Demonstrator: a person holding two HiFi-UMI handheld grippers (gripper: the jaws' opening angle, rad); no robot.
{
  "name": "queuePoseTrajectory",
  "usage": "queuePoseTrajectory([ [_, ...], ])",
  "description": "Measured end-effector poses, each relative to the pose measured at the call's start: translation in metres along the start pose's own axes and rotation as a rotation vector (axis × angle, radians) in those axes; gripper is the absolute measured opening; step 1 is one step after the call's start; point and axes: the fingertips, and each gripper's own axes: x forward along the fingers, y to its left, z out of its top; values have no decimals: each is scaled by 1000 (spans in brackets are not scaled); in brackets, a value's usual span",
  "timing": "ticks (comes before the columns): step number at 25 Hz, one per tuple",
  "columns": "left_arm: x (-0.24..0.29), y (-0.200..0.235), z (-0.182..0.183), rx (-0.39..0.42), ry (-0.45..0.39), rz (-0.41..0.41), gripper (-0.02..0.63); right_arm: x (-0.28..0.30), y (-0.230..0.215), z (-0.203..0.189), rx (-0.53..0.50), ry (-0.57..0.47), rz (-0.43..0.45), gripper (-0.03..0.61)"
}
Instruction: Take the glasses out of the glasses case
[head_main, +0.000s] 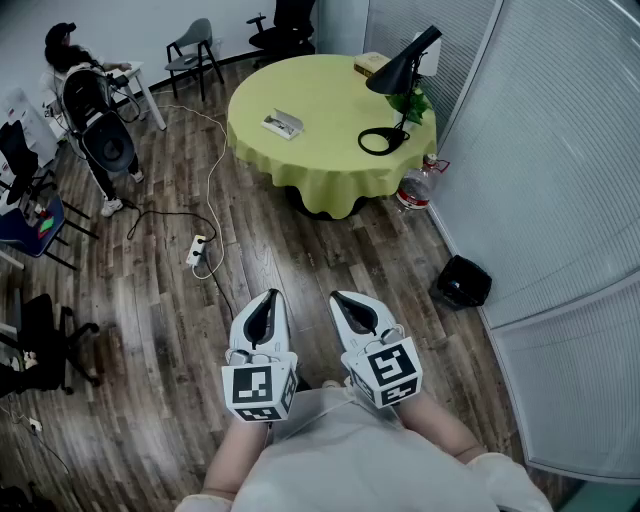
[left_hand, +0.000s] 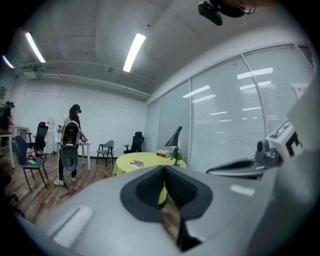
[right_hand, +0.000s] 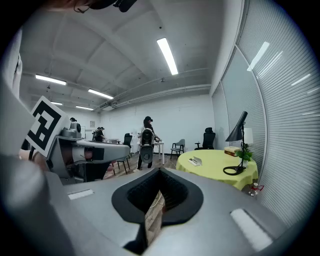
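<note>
A white glasses case (head_main: 282, 124) lies open on a round table with a yellow-green cloth (head_main: 320, 170), far ahead of me across the wood floor. It shows small in the left gripper view as the case (left_hand: 136, 163) and in the right gripper view as the case (right_hand: 195, 161). Whether glasses are inside is too small to tell. My left gripper (head_main: 266, 300) and right gripper (head_main: 345, 298) are held side by side close to my body, well short of the table. Both are shut with nothing between the pads, as the left gripper (left_hand: 164, 170) and right gripper (right_hand: 160, 172) show.
On the table stand a black desk lamp (head_main: 400, 80), a stack of books (head_main: 372, 63) and a small plant (head_main: 412, 103). A water bottle (head_main: 415, 187) and black bin (head_main: 462, 282) sit by the glass wall. A power strip (head_main: 198, 250) with cables lies on the floor. A person (head_main: 90, 110) stands far left among chairs.
</note>
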Motion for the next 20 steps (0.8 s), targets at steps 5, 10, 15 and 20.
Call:
queuePoseTrajectory([
  [5, 5, -6, 0, 1, -1, -7, 6, -1, -11, 1, 13, 0, -12, 0],
  [10, 10, -11, -5, 4, 9, -7, 6, -3, -15, -6, 33, 16, -13, 0],
  [15, 15, -15, -7, 10, 19, -9, 6, -6, -26, -14, 87, 32, -28, 0],
  [20, 18, 6, -19, 13, 43, 51, 6, -4, -38, -26, 106, 47, -27, 0],
])
